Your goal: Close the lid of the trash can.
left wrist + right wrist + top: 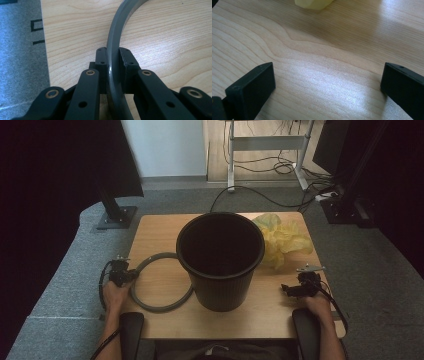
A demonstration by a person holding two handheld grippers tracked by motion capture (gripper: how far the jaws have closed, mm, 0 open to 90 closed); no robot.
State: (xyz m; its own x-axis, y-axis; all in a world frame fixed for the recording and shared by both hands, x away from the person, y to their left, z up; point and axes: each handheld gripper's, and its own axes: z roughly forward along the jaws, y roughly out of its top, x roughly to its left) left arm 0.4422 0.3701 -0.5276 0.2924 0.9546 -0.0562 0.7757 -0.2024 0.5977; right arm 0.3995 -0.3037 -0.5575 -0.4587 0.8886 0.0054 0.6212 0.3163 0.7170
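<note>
A grey plastic ring (159,282) lies flat on the wooden table (150,235), left of a tall black bin (220,257). My left gripper (131,276) is at the ring's left side, and in the left gripper view both pads press the grey ring (113,45) between them; the left gripper (114,58) is shut on it. My right gripper (286,290) rests near the table's front right edge. In the right gripper view its jaws stand wide apart over bare wood, the right gripper (327,77) open and holding nothing. A crumpled yellow bag (282,240) lies behind the bin on the right.
A yellow edge of the bag (313,3) shows ahead of the right gripper. Grey carpet (65,285) surrounds the table. A desk frame (267,150) with cables stands at the back, and a black stand base (116,216) sits off the table's far left corner.
</note>
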